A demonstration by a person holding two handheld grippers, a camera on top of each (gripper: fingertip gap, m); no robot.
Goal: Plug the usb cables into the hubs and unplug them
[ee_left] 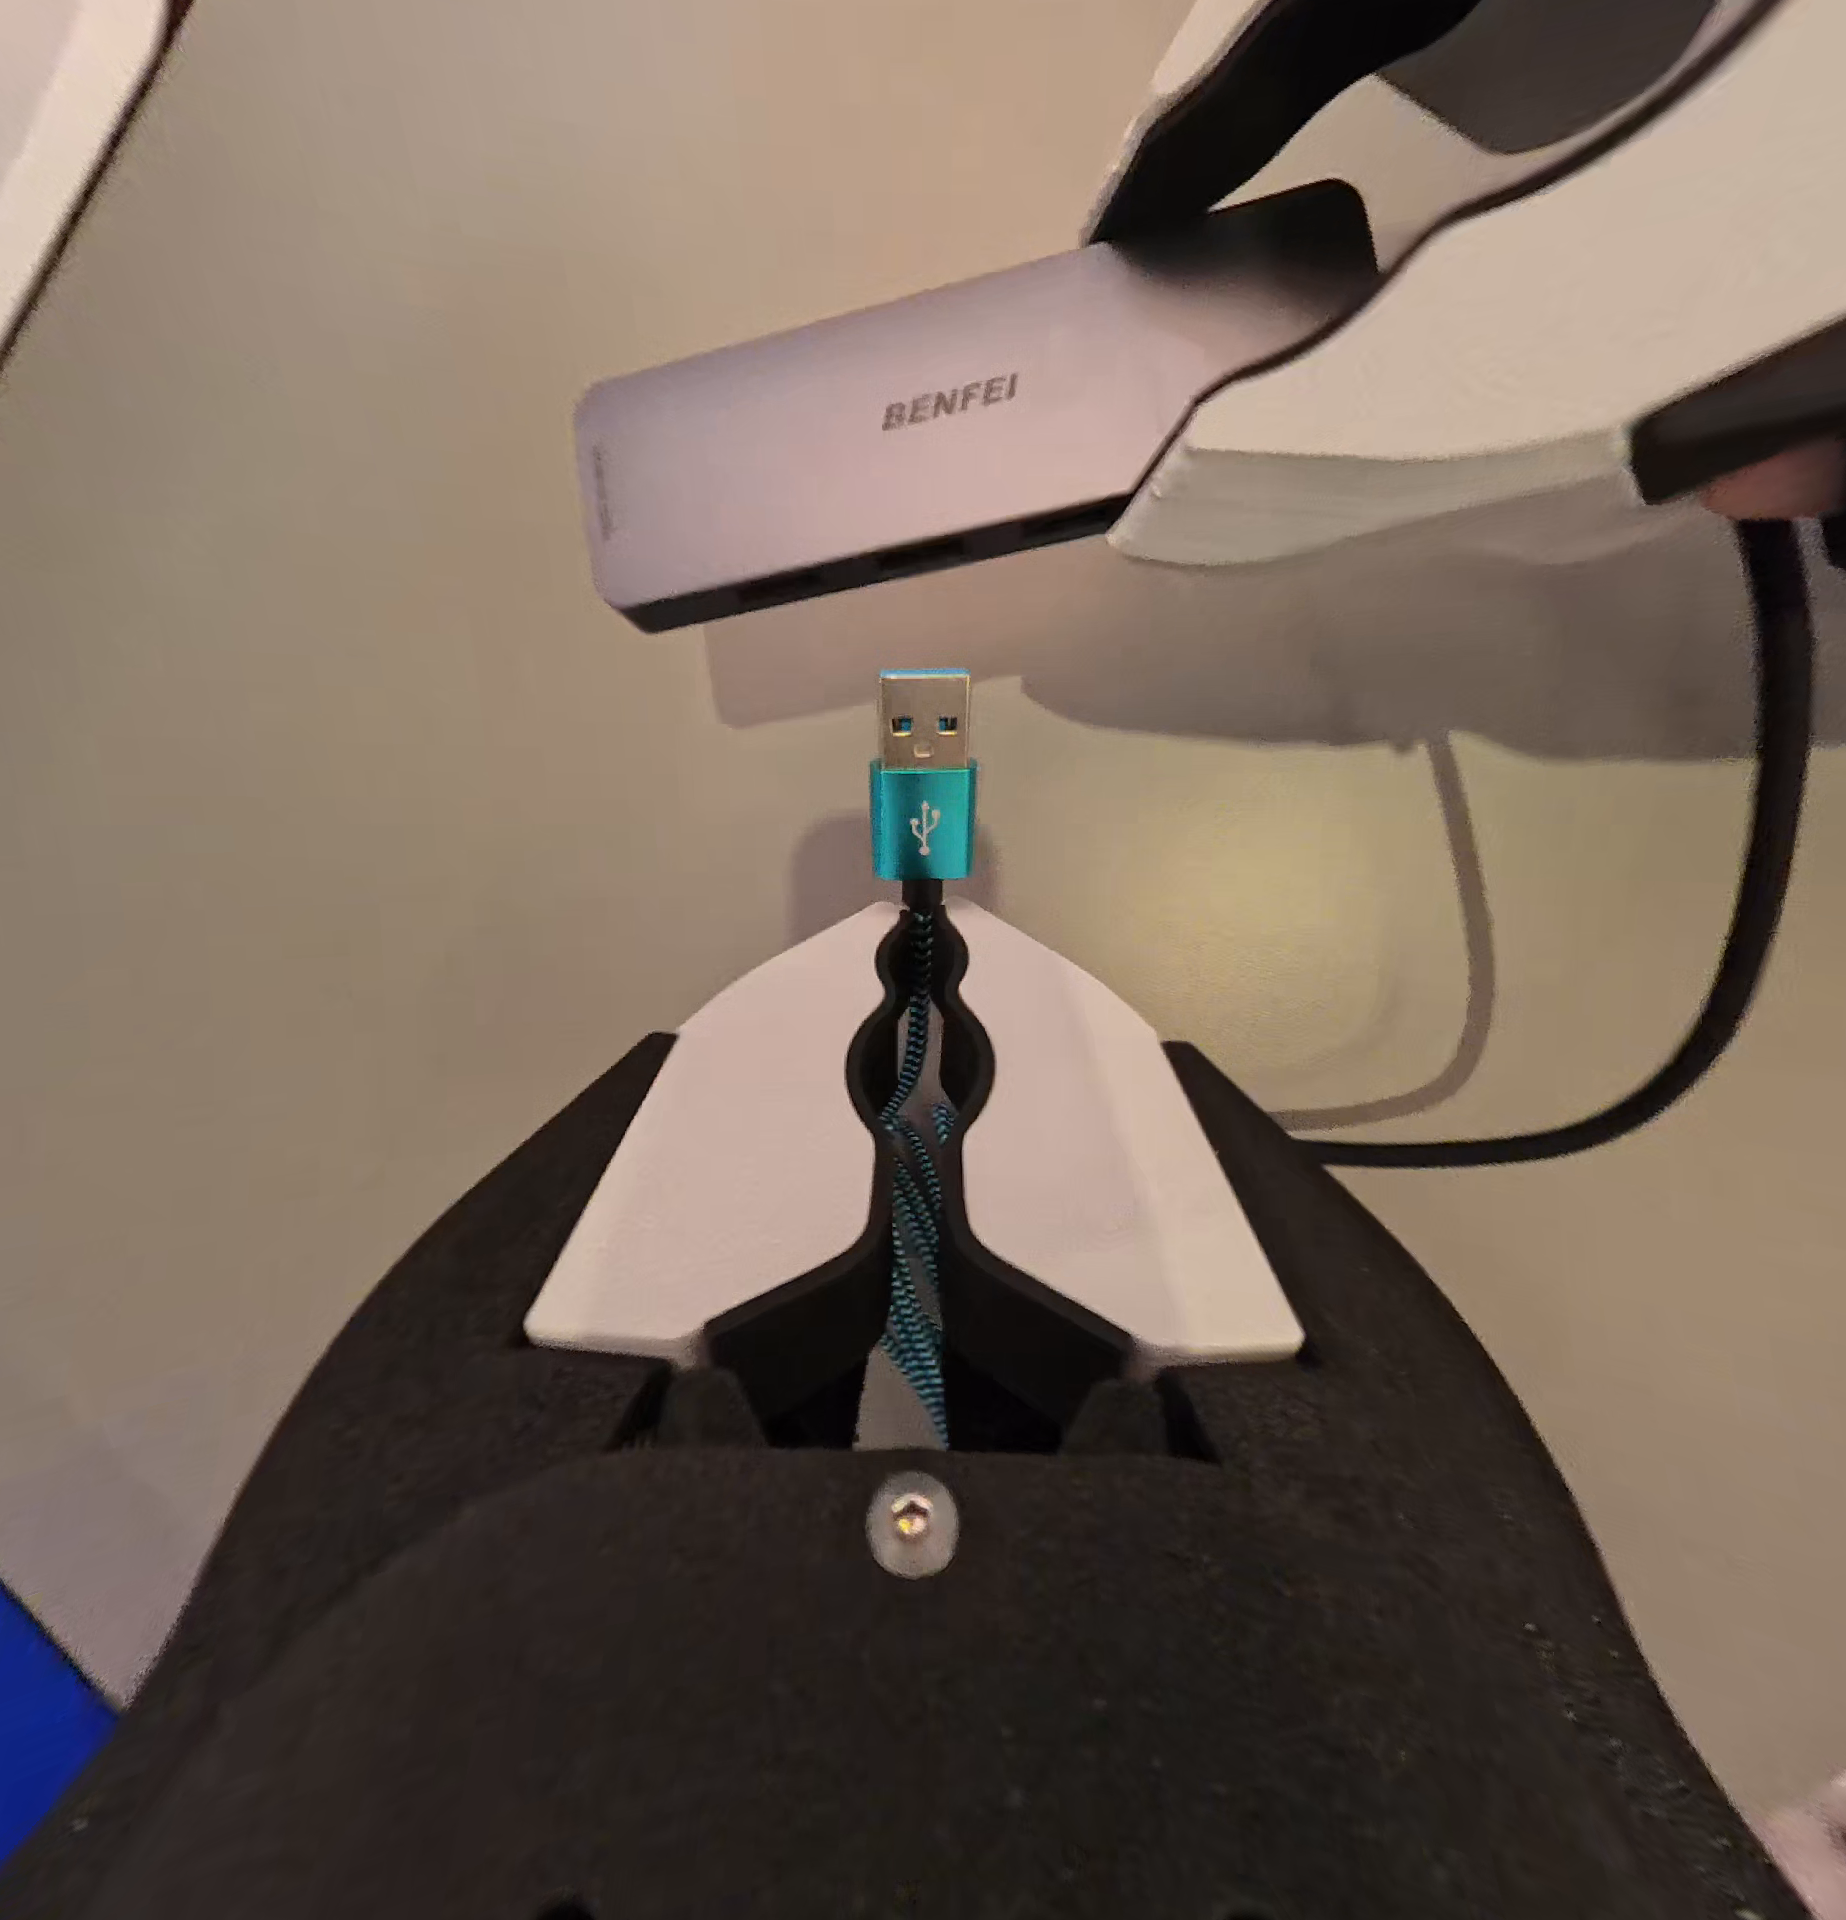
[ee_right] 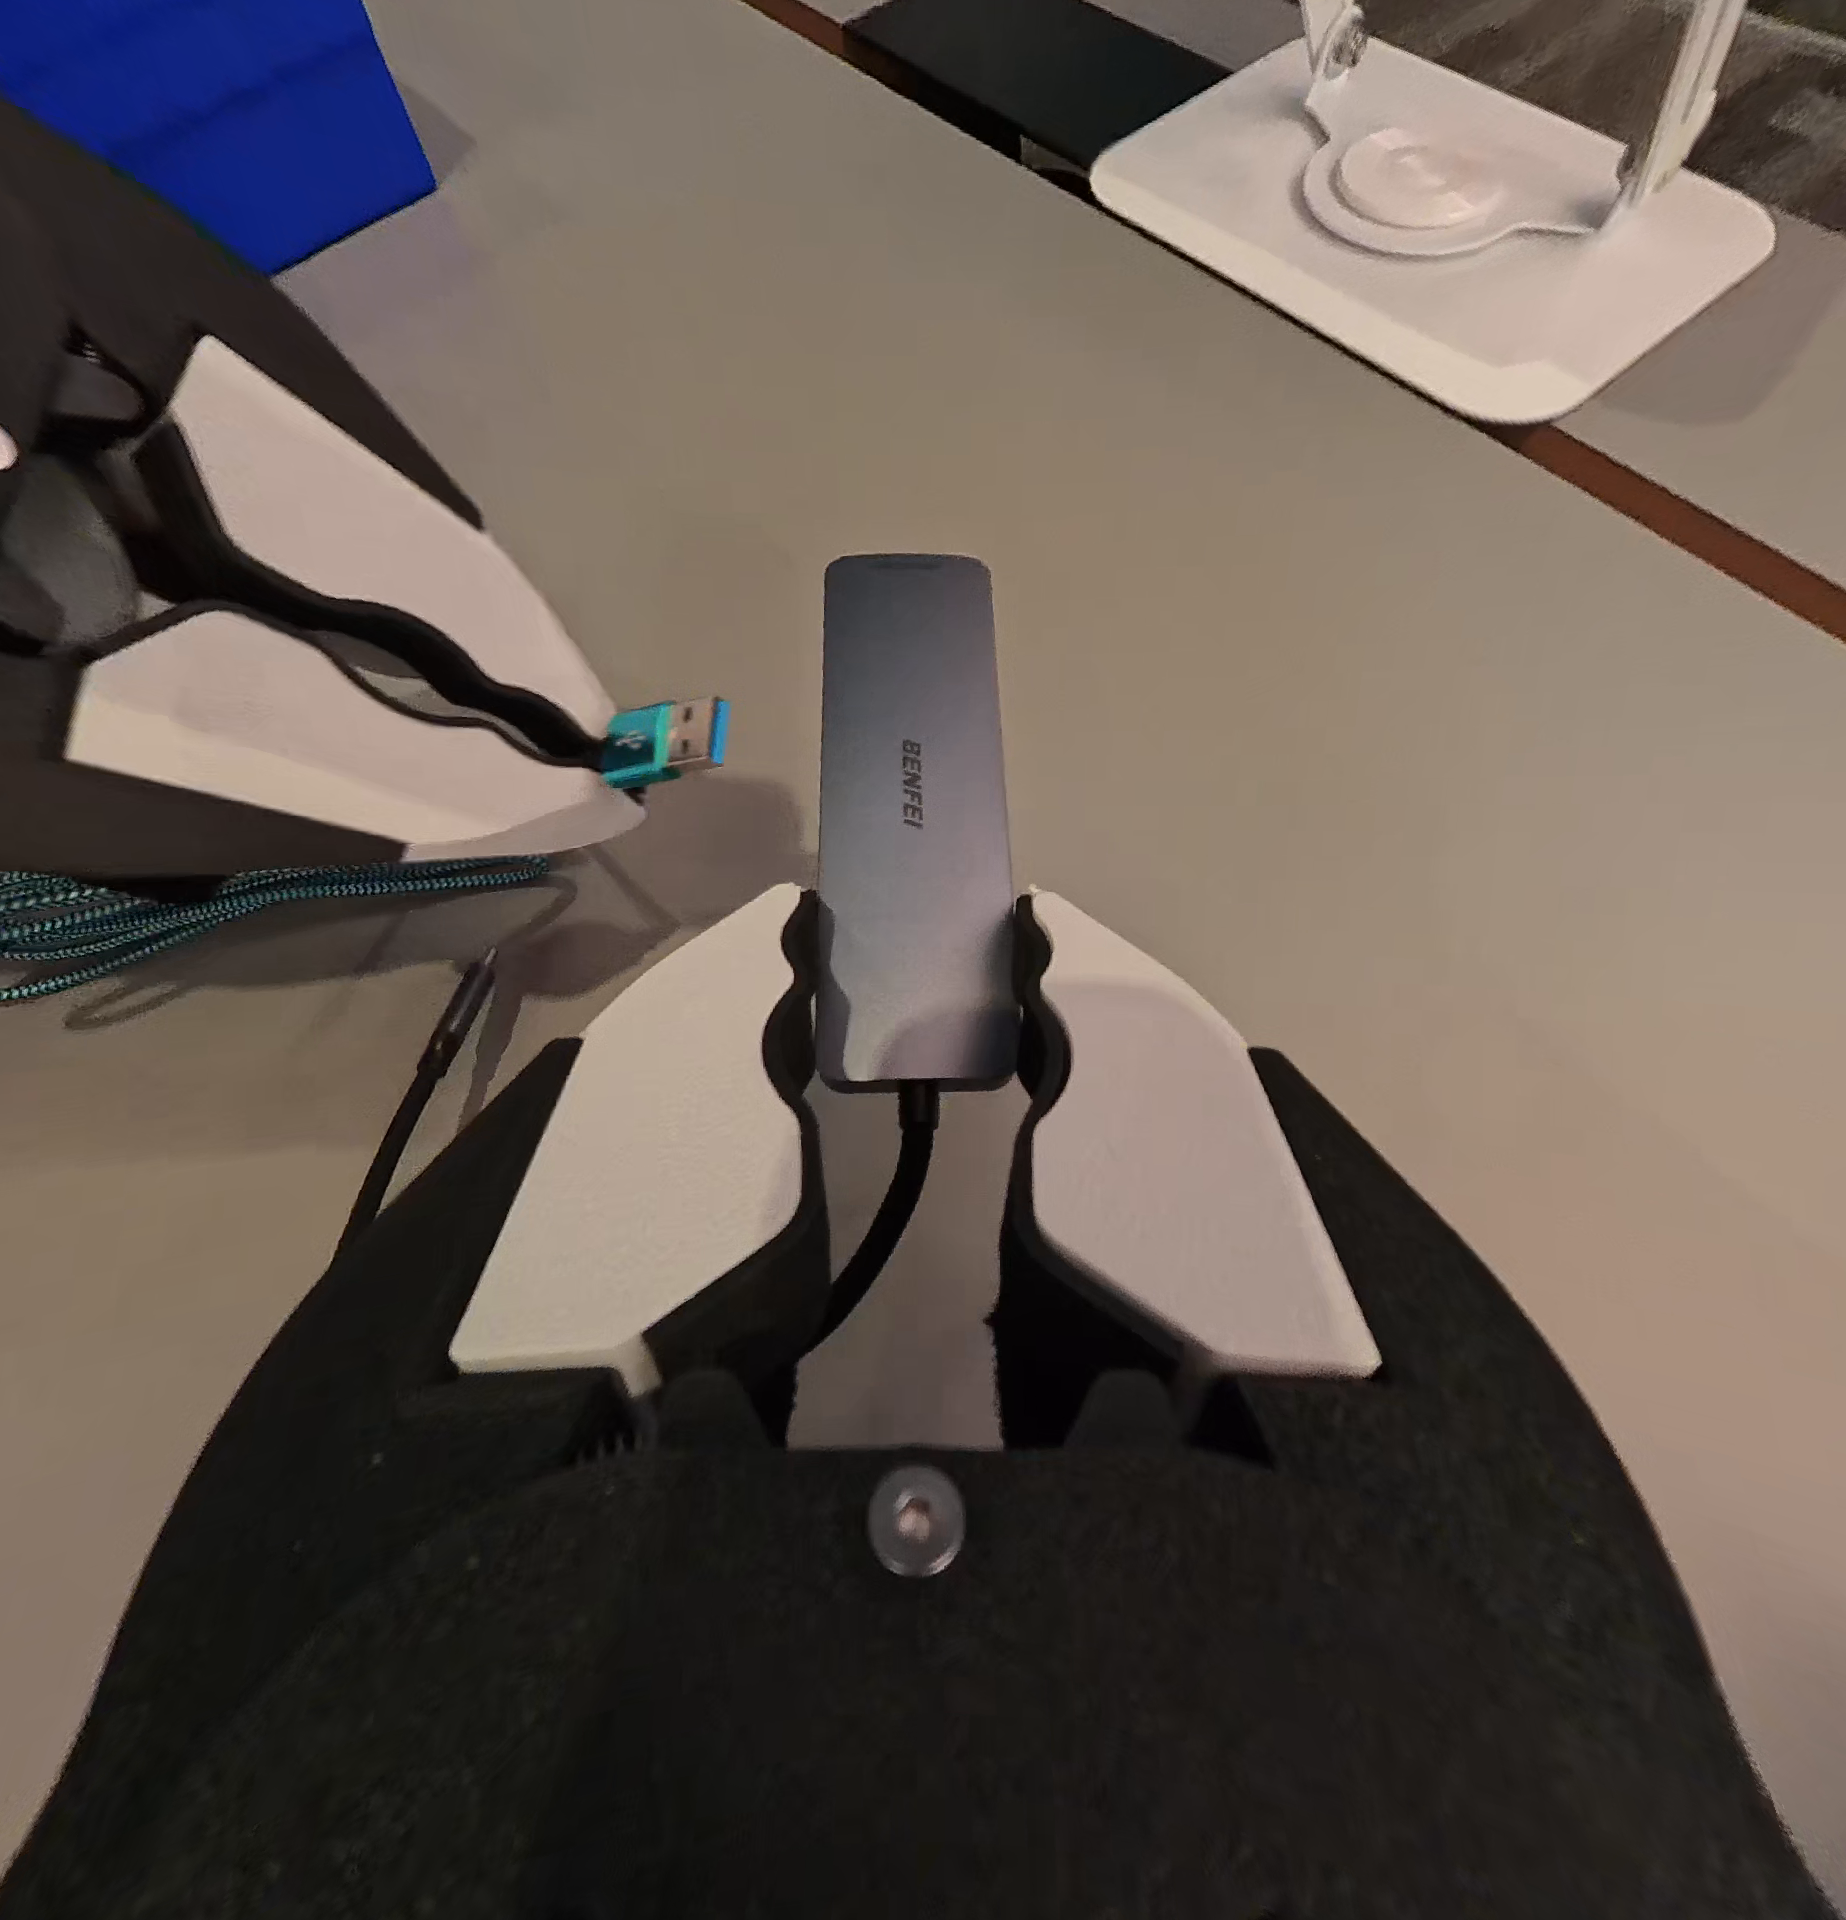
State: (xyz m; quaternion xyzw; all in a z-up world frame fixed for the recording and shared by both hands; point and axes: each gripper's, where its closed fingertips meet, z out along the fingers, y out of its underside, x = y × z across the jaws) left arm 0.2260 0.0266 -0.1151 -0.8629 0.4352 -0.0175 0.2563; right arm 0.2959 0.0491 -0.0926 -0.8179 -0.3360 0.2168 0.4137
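Note:
My left gripper is shut on the teal braided USB cable just behind its teal plug. The metal tip points at the ported side of the grey USB hub, a short gap away and not inserted. My right gripper is shut on the hub near its cable end and holds it above the table. In the right wrist view the left gripper comes in from the left with the plug aimed at the hub's left side.
The hub's black cable loops down at the right. Teal cable slack lies on the grey table. A white stand base sits at the far right beside the table edge, and a blue box at the far left. The grippers' ends are close to 8 cm from one another.

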